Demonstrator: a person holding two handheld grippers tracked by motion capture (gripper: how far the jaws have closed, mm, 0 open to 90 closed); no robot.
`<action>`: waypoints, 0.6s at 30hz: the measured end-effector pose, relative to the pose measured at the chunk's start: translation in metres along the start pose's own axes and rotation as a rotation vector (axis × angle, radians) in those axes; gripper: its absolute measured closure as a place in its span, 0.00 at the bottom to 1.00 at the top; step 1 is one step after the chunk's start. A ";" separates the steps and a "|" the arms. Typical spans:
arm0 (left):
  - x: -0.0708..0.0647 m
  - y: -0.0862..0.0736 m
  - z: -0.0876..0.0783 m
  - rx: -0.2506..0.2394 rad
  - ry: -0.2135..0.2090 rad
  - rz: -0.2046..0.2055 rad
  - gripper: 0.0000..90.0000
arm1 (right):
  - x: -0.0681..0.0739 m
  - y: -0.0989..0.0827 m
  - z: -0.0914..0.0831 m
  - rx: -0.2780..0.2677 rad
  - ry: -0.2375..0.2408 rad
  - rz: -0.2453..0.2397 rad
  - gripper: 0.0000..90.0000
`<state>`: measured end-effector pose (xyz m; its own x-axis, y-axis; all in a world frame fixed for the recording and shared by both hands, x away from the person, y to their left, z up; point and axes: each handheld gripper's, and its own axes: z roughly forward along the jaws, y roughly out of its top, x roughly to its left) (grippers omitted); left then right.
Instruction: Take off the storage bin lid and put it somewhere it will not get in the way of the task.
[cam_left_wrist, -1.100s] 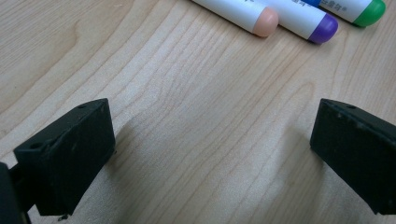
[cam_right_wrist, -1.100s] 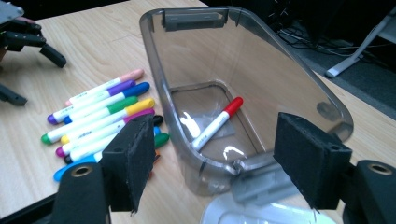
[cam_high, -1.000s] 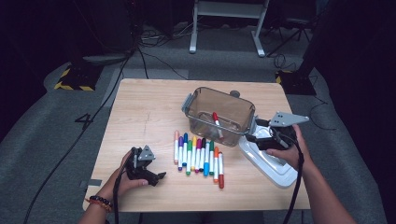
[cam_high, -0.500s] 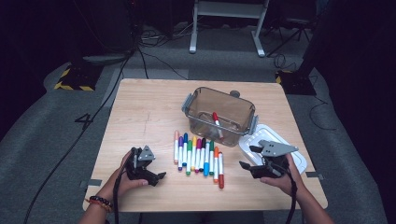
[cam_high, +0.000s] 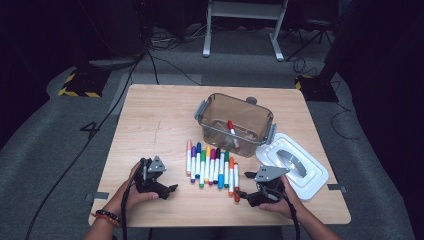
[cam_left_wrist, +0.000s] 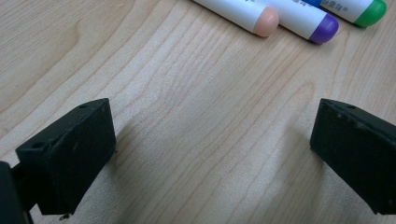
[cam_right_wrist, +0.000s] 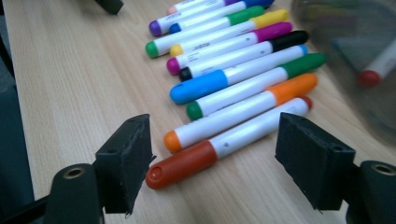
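Red-capped white marker pen (cam_right_wrist: 219, 145) lies between the wide-apart jaws of the right gripper (cam_right_wrist: 212, 168) (not squeezing yet); go lower, then pinch its middle gently.

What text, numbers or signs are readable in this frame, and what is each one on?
"4": a dark numeral on the grey floor left of the table.
Small dark print on the white barrels of the markers: blurred, unreadable; likewise on the green-capped marker in the left gripper view.
Yellow-and-black hazard stripes on a floor plate: a marking, no words.
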<state>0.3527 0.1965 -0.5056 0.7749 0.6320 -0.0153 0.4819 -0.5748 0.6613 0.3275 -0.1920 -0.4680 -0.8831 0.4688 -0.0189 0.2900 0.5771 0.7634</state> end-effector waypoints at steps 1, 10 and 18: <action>0.000 0.000 0.000 0.000 0.000 0.000 0.00 | 0.002 0.001 0.003 0.009 -0.003 -0.011 0.30; 0.000 0.000 0.000 0.000 0.000 0.000 0.00 | -0.003 -0.005 0.015 0.063 -0.030 0.008 0.31; 0.000 0.000 0.000 0.000 0.000 0.000 0.00 | -0.005 -0.007 0.016 0.059 -0.028 0.037 0.32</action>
<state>0.3527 0.1965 -0.5056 0.7751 0.6316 -0.0154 0.4817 -0.5750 0.6613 0.3355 -0.1882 -0.4834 -0.8609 0.5087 -0.0096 0.3447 0.5969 0.7245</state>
